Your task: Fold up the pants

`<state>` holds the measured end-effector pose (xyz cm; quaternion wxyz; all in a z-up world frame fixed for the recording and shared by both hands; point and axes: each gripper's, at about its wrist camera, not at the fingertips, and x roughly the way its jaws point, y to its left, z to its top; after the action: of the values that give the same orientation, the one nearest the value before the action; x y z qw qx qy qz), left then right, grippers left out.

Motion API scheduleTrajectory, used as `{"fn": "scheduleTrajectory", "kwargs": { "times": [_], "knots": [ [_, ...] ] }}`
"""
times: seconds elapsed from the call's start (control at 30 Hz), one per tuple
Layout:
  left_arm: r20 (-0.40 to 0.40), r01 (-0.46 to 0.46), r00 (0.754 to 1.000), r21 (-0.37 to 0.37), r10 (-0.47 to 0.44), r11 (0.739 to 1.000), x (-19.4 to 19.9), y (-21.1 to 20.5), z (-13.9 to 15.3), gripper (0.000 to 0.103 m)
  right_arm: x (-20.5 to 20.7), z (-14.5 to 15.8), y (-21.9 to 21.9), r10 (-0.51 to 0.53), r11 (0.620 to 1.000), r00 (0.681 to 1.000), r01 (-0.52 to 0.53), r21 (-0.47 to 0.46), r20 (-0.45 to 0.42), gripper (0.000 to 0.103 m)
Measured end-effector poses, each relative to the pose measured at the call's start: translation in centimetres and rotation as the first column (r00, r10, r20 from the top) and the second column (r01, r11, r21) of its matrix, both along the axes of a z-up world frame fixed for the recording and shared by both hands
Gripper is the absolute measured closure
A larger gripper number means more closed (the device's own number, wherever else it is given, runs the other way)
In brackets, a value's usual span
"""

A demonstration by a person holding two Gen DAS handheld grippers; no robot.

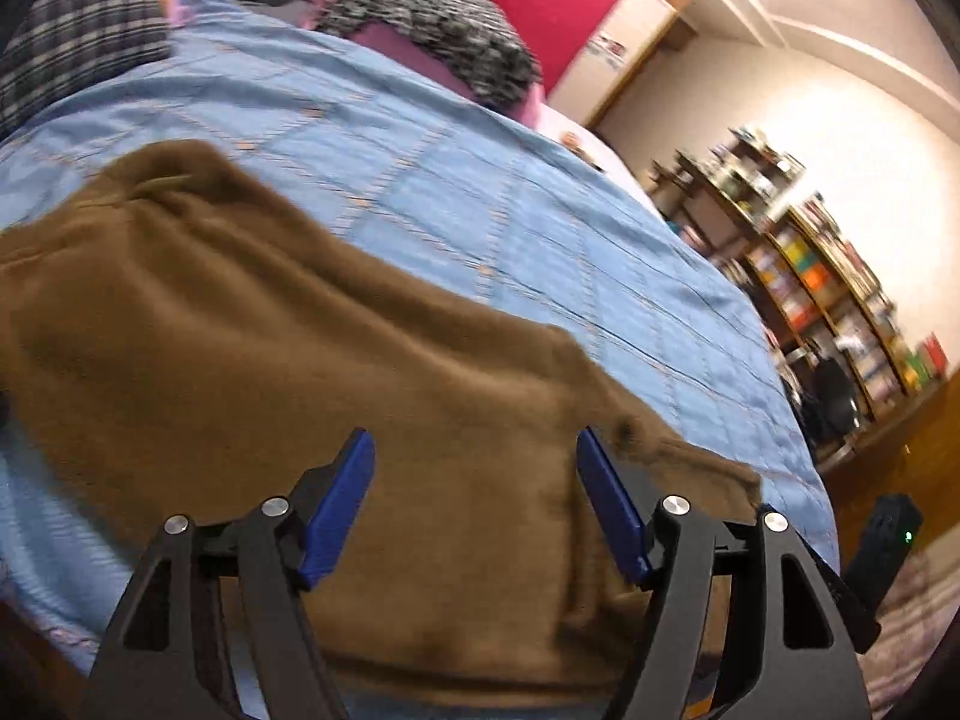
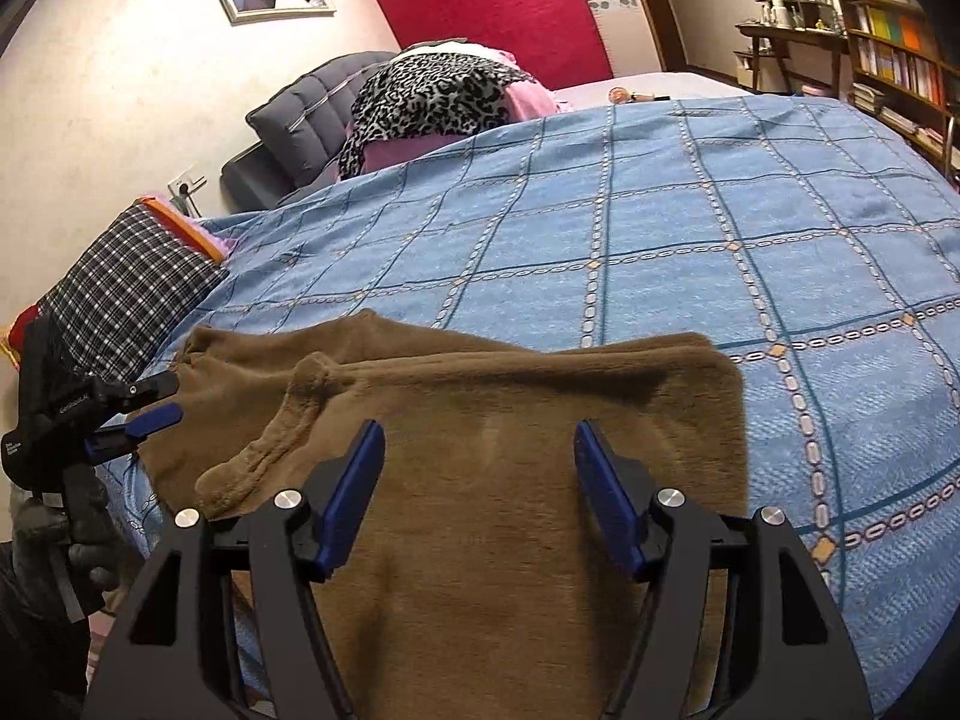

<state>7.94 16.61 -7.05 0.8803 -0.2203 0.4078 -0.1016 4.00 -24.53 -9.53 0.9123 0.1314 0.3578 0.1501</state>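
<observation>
On blue checked bedspread [image 2: 690, 228] — brown pants [image 2: 510, 420] folded, both grippers' jaws apart, empty, bookshelves [image 2: 894, 60] beyond.

- White lettering runs along the black body of the left tongs [image 2: 144, 414], seen at the left edge of the right wrist view; it is too small and blurred to read.
- Book spines on the bookshelf [image 2: 900, 60] carry no legible titles.
- Nothing else bears readable text.
</observation>
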Motion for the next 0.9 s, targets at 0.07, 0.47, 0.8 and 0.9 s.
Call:
{"fn": "scheduleTrajectory", "kwargs": {
  "times": [0.07,0.47,0.8,0.9],
  "knots": [
    [-0.005,-0.041,0.999,-0.001,0.041,0.999,-0.5,1.7,-0.1,0.033,0.0,0.0,0.7,0.017,1.0,1.0,-0.017,0.001,-0.002,0.036],
    [-0.036,-0.277,0.96,-0.019,0.276,0.961,-3.8,11.2,-0.9,0.032,0.3,0.0,5.7,0.142,0.989,0.99,-0.143,-0.03,-0.012,0.036],
    [-0.083,-0.412,0.911,-0.165,0.403,0.896,-3.1,17.2,-3.9,0.023,0.3,-0.4,7.1,0.164,0.985,0.986,-0.166,-0.051,-0.034,0.036],
    [-0.077,-0.405,0.914,-0.215,0.398,0.888,-2.4,17.8,-4.5,0.023,0.5,-0.5,7.1,0.161,0.985,0.986,-0.163,-0.053,-0.039,0.036]
  ]
}}
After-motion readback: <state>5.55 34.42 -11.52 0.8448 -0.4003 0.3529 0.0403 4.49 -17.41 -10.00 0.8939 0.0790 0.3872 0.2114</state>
